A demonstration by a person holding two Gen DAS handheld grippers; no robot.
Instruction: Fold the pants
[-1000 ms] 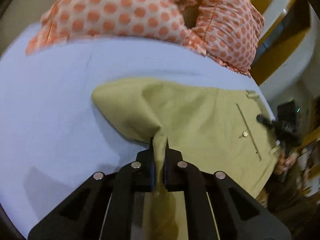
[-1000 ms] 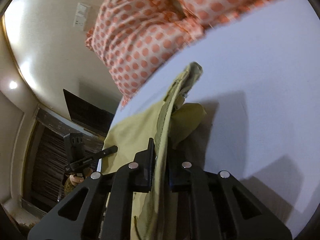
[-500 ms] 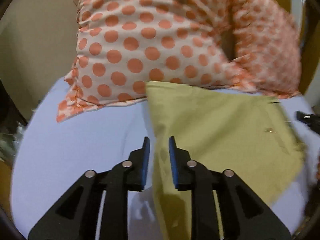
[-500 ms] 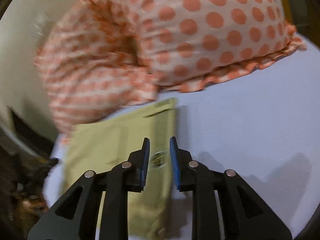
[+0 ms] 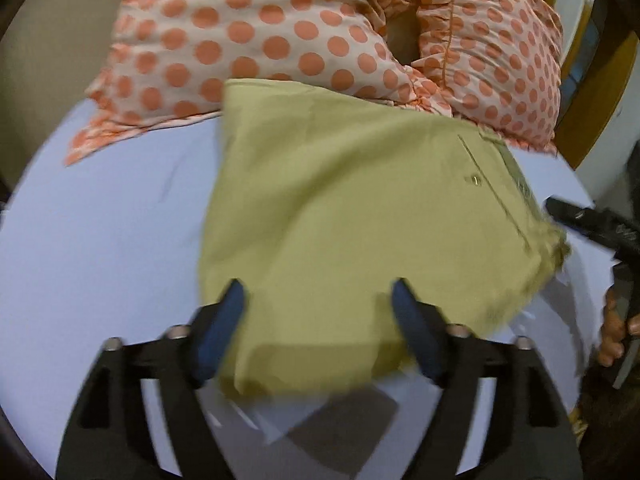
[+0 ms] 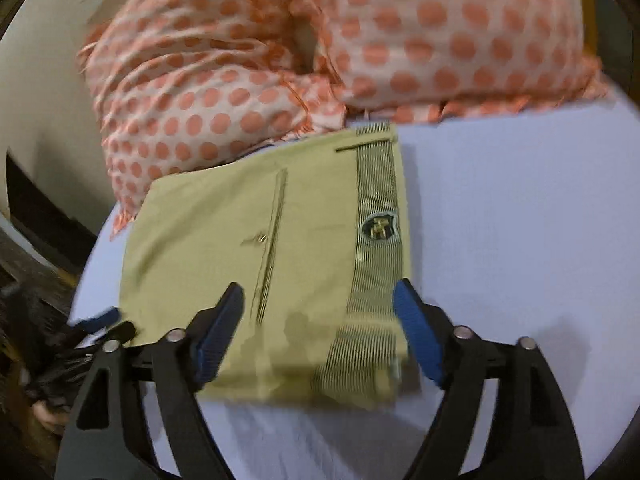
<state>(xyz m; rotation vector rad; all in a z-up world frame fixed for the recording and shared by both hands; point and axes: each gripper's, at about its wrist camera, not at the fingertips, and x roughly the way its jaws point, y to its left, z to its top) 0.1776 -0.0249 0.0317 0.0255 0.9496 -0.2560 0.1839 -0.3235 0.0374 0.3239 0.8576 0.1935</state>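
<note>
Judging from how the cloth lies, the fold looks laid down and the step in hand is the release, with tidying or a last fold still to come. Starting at the left, the left gripper (image 5: 318, 300) stands with its jaws spread wide and nothing between them, its blue-padded fingers (image 5: 218, 336) poised over the near edge of the olive-green pants (image 5: 360, 216). The pants lie as a flat, roughly square packet on the pale lavender bedsheet (image 5: 100, 220), their far edge touching the orange polka-dot pillows (image 5: 256, 40) with frilled borders. The cloth looks like a smooth, matte cotton twill, thick enough to hold a crease; a welt pocket slit with a small button (image 5: 475, 179) runs toward the right. Farther right, the right gripper (image 6: 319, 304) is likewise spread wide and empty, hovering over the waist end, where the striped inner waistband (image 6: 376, 216) with a dark oval brand label (image 6: 378, 229) is turned face up. That near edge looks thick, with several layers stacked. If another fold is wanted, the next move calls for both grippers to close on the near corners through all layers at once, since a soft stack like this will likely slide apart if only the top layer is caught; otherwise a light press along the edges should flatten it.
</note>
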